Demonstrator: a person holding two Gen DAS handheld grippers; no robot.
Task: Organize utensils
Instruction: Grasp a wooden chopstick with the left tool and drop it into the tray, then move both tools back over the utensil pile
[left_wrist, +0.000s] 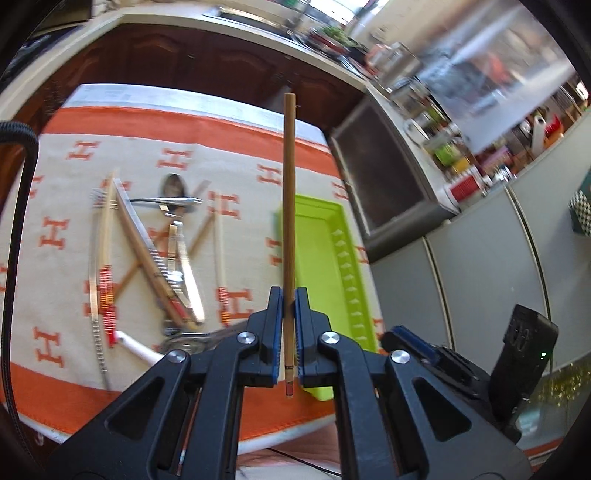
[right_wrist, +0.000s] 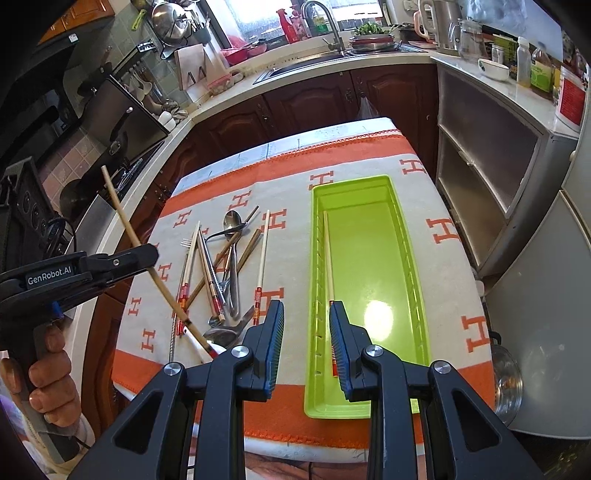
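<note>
Bamboo chopstick (left_wrist: 289, 221) sits pinched near its end in left gripper (left_wrist: 289, 325) jaws above desk (right_wrist: 436, 206), right gripper (right_wrist: 306, 343) jaws part-open & empty over green tray (right_wrist: 406, 229); long overhang could pivot, slip out.

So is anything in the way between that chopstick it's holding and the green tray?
Nothing visible. The left tongs hold the brown chopstick up above the table, and the green tray lies open-topped with only one pale chopstick along its left wall.
</note>
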